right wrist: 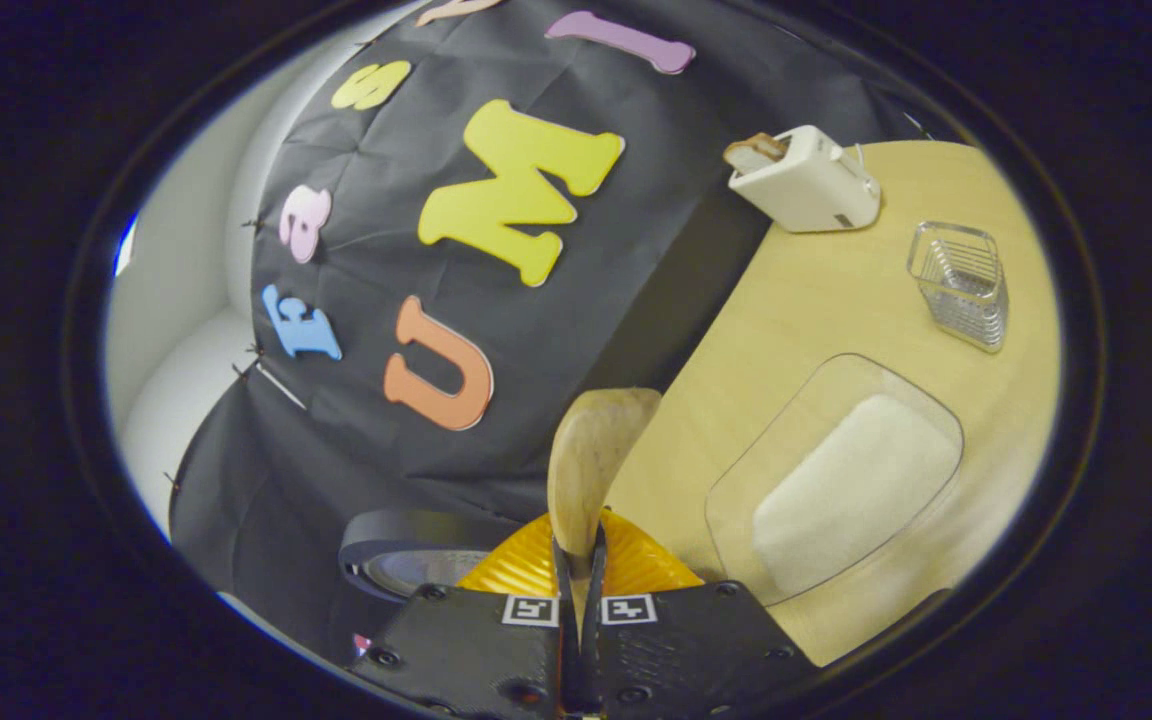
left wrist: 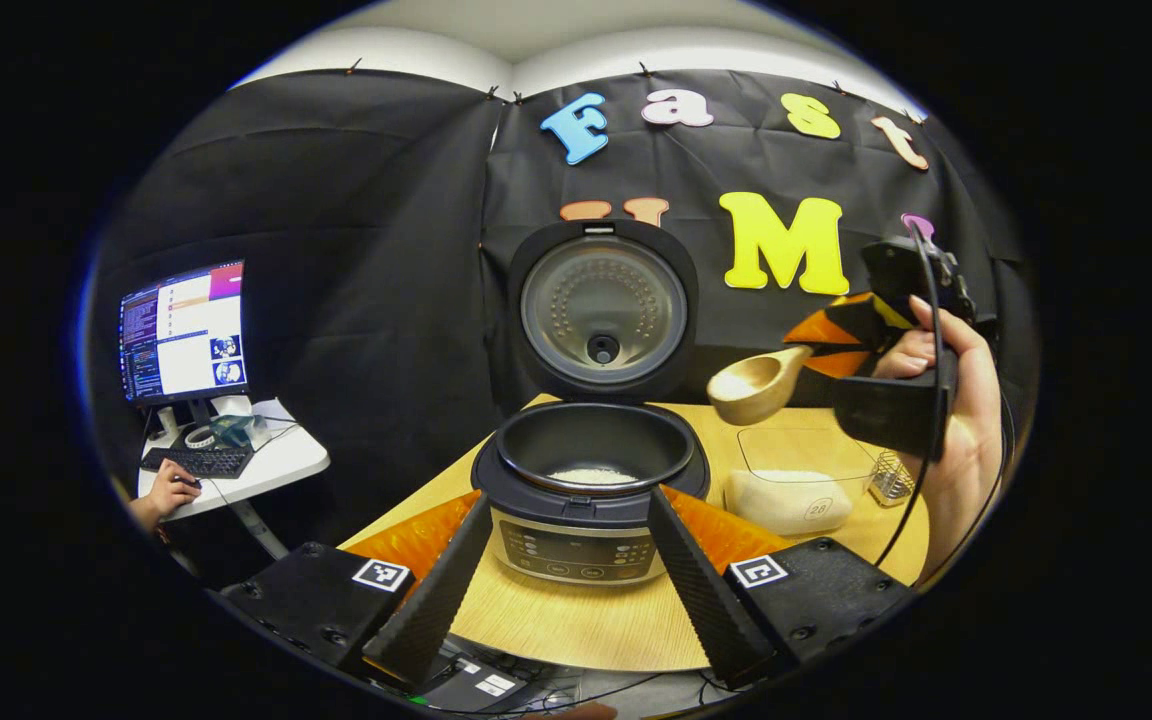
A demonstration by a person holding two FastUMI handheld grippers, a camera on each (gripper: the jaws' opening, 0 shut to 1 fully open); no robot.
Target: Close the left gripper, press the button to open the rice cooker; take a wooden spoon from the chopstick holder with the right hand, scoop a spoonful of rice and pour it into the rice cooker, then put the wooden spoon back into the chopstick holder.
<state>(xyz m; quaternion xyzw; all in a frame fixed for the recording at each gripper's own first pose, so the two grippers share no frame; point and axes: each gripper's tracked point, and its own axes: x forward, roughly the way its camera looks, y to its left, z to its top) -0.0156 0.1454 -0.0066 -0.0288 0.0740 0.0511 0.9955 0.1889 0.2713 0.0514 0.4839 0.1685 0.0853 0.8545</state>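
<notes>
Now the rice cooker (left wrist: 591,480) stands on the round wooden desk (left wrist: 576,620) with its lid (left wrist: 603,310) swung up and open, and a small heap of white rice (left wrist: 591,476) lies at the bottom of its dark inner pot. In the left gripper view, the left tongs (left wrist: 571,575) sit near the cooker's front, their two fingers spread wide apart on either side of its control panel, gripping nothing. To the right of the cooker, a hand (left wrist: 956,420) holds the right tongs (left wrist: 826,345), which are clamped on the handle of the wooden spoon (left wrist: 756,385); the spoon's bowl hangs in the air just right of the open pot, above the desk. In the right gripper view, the right tongs (right wrist: 577,575) press together on the spoon (right wrist: 591,465), whose bowl points away toward the black wall. On the desk, right of the cooker, a clear container (left wrist: 801,470) holds a mound of rice, and the wire chopstick holder (left wrist: 891,478) stands just beyond it. A white toaster (right wrist: 806,180) sits at the far edge. At far left, a person's hand (left wrist: 168,492) rests by a keyboard (left wrist: 198,462) under a lit monitor (left wrist: 183,332).
</notes>
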